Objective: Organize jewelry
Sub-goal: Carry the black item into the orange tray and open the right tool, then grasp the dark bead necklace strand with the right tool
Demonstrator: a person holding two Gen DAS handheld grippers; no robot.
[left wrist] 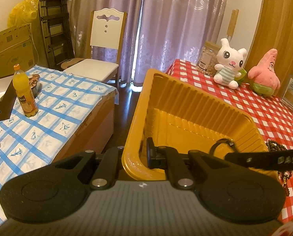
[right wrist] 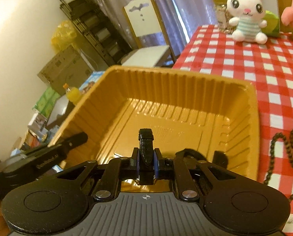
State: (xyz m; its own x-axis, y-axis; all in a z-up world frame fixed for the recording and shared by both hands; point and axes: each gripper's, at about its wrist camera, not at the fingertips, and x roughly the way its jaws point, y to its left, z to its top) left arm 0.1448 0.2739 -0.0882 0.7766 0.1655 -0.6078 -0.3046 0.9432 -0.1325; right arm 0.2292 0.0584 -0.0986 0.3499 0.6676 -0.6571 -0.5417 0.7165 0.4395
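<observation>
While the black strap (right wrist: 146, 147) sits pinched between the closed jaws of the right hand-held gripper (right wrist: 146, 162), it hangs over the inside of the gold tray (right wrist: 252, 106), above the floor near the tray's near wall, and the rest of it curls away toward three o'clock, partly hidden behind the gripper's arm. I cannot tell whether that loose end already rests on the tray floor.

At nine o'clock the left hand-held gripper (left wrist: 134, 153) is clamped on the tray's wall, one finger inside and one outside, holding the tray tilted with much of it off the edge of the red-checked desk (left wrist: 264, 110).

My worry is that tray: it looks thin and ribbed, held by one corner, so a slack grip or a push from the strap could tip it toward the floor. If the right jaws open while the strap trails over the rim, it may slide out rather than in.

Dark beaded strands (right wrist: 284, 149) lie on the desk just beside the tray at three o'clock, and could snag the gripper as it draws back.
</observation>
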